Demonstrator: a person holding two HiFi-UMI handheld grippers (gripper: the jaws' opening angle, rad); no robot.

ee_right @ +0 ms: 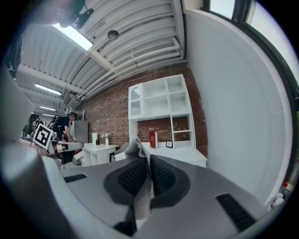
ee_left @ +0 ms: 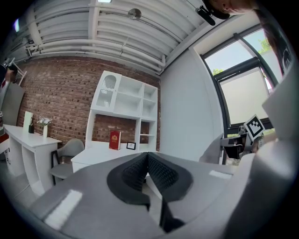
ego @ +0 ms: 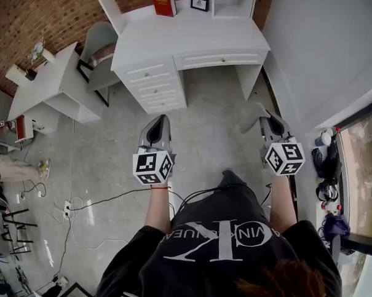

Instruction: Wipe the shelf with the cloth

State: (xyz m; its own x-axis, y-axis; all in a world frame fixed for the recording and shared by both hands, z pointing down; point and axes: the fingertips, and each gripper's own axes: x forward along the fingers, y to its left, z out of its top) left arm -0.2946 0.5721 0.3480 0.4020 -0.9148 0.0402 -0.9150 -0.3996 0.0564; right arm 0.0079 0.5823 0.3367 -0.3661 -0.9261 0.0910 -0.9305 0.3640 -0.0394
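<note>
The white shelf unit [ego: 232, 2] stands on a white desk [ego: 191, 31] against the brick wall, some way ahead of me. It also shows in the left gripper view as the shelf unit [ee_left: 124, 100] and in the right gripper view as the shelf unit [ee_right: 161, 100]. My right gripper [ego: 270, 118] is shut on a pale grey cloth [ee_right: 138, 151], which sticks out past the tips and hangs below them as the cloth [ego: 254, 117]. My left gripper [ego: 159, 119] is held level beside it, shut, with nothing between its pads [ee_left: 161, 172].
A red book [ego: 163, 1] and a small picture frame [ego: 200, 3] stand on the desk. A grey chair [ego: 101, 52] and a white side table [ego: 53, 83] are at the left. Cables [ego: 72, 207] lie on the floor. A white wall and window run along the right.
</note>
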